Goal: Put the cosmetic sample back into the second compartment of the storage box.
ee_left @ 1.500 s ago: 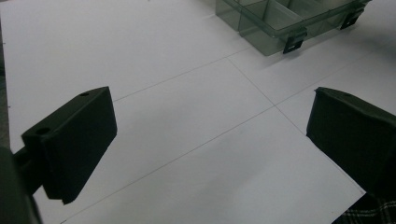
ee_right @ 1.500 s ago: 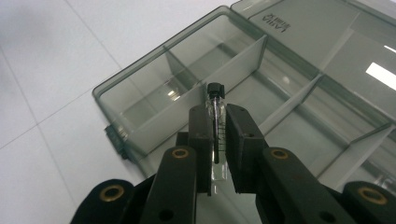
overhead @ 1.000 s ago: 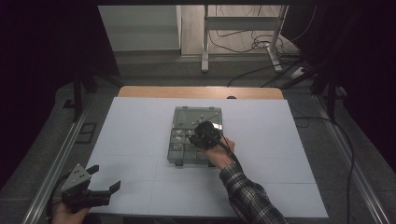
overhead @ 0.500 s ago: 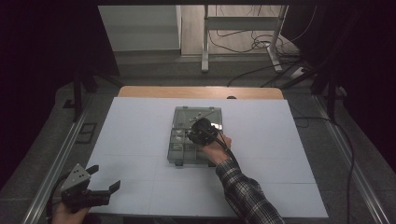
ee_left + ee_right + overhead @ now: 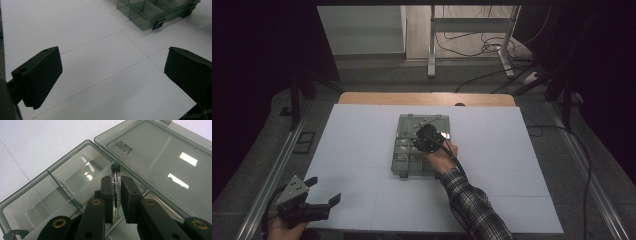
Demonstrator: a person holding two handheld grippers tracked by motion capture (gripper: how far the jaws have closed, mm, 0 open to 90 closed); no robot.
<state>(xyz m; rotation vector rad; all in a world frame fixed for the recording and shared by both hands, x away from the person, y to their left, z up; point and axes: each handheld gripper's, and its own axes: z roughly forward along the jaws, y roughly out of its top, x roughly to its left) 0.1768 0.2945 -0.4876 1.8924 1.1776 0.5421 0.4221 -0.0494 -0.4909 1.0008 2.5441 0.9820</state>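
**Inspector A:** Right gripper (image 5: 117, 195): state and load?

**Inspector B:** Its fingers (image 5: 107, 195) are clenched on a small clear glass vial with a black cap (image 5: 115, 185). The vial stands between them, cap end pointing away from the camera, and is held over the smoky transparent plastic compartment box (image 5: 404, 155), near the hinge line between the tray and its open lid (image 5: 160, 162).

**Inspector A:** Position of the box?

**Inspector B:** It lies near the centre of the white tabletop (image 5: 352, 145), with the lid folded flat on the far side. The tray's dividers are visible in the right gripper view; the nearest compartments look bare, though reflections obscure some detail.

**Inspector A:** Left gripper (image 5: 319, 197)?

**Inspector B:** It is at the near left corner of the tabletop, well apart from the box. Its fingers (image 5: 40, 75) are released, spread wide, with nothing between them.
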